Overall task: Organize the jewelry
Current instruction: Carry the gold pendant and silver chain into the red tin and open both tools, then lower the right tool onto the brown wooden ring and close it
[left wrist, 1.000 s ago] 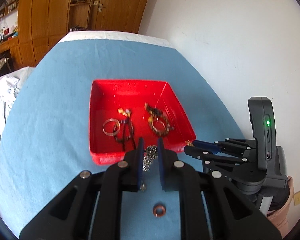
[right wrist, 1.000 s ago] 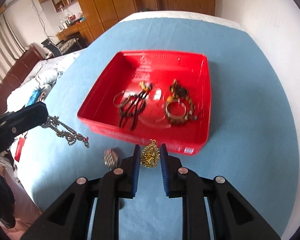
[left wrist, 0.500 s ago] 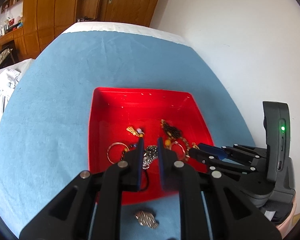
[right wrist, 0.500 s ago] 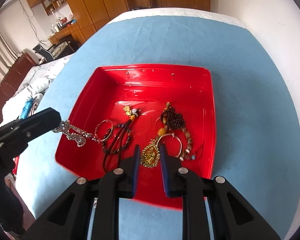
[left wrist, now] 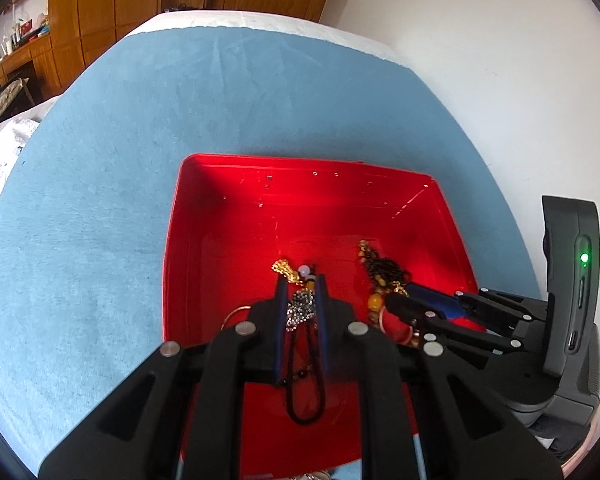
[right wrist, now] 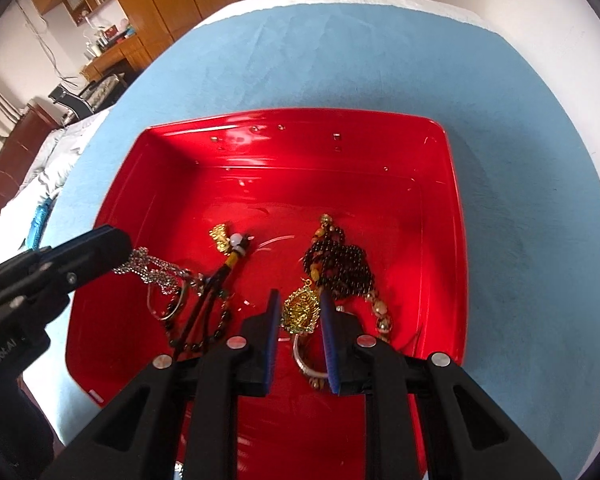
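A red tray (left wrist: pixel 228 216) (right wrist: pixel 440 216) sits on the blue cloth and holds several pieces of jewelry. My left gripper (left wrist: pixel 301 286) is shut on a silver chain (left wrist: pixel 300 310) over the tray's near left part; the chain (right wrist: pixel 156 268) drapes from its tip in the right wrist view. My right gripper (right wrist: pixel 300 306) is shut on a gold pendant (right wrist: pixel 300 312) above a metal bangle (right wrist: pixel 306 364). A dark bead bracelet (right wrist: pixel 340 264), a black cord with a gold charm (right wrist: pixel 222 238) and a thin ring lie on the tray floor.
The blue cloth (left wrist: pixel 100 200) covers a table (right wrist: pixel 520 240) with a white wall to the right. Wooden cupboards (left wrist: pixel 100 0) stand at the back. A bed with white linen (right wrist: pixel 32 184) lies to the left.
Both grippers moved forward from in front of the tray to over its inside, carrying the silver chain and the gold pendant. The loose pieces on the cloth dropped out of view.
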The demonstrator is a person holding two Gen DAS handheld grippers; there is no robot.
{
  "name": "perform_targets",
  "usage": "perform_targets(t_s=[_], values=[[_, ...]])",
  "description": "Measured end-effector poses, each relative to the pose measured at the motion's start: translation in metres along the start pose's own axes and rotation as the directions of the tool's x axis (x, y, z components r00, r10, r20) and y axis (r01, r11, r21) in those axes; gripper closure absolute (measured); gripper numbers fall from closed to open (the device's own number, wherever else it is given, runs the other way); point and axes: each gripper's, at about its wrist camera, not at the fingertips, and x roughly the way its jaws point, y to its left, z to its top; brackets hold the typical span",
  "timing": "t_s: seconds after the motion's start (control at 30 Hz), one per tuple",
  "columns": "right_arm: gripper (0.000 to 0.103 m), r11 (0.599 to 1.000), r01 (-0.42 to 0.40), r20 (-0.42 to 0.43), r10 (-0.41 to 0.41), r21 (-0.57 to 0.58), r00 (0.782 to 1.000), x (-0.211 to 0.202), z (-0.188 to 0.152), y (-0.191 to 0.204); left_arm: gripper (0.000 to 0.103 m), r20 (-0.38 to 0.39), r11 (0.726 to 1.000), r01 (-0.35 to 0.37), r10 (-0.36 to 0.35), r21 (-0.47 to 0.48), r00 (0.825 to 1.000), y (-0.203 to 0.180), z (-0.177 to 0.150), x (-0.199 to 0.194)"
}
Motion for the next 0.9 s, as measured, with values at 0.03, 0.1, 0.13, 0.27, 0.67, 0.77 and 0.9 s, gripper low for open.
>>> perform_targets(t_s=[0.03,0.1,0.13,0.27,0.67,0.77,0.9], values=[[0.083,1.000,0.002,-0.003,-0.002,0.000,1.000,0.003,0.001,0.000,0.091,-0.006,1.000,-0.002,0.002,0.000,1.000,0.001,0.001,0.004],[0.083,1.000,0.003,-0.010,-0.003,-0.001,1.000,0.007,0.004,-0.001,0.091,-0.018,1.000,-0.005,0.005,0.000,1.000,0.001,0.002,0.009],[0.082,1.000,0.004,-0.014,-0.004,-0.003,1.000,0.009,0.005,-0.002,0.091,-0.027,1.000,-0.007,0.006,-0.001,1.000,0.002,0.003,0.013],[0.078,1.000,0.016,-0.006,-0.017,-0.012,1.000,0.010,0.005,-0.003,0.090,-0.037,1.000,-0.012,0.011,-0.008,0.999,0.005,0.007,0.018],[0.076,1.000,0.023,0.099,-0.022,-0.003,0.995,-0.041,-0.021,-0.004,0.068,0.011,0.999,-0.031,0.031,-0.006,0.999,0.005,-0.006,-0.025],[0.076,1.000,0.019,0.119,-0.017,-0.013,0.993,-0.057,-0.033,-0.002,0.058,0.027,0.999,-0.042,0.043,-0.012,0.999,0.006,-0.018,-0.042],[0.075,0.999,0.017,0.131,-0.011,-0.042,0.991,-0.078,-0.059,0.008,0.018,0.075,0.997,-0.077,0.077,-0.012,0.994,0.008,-0.039,-0.071]])
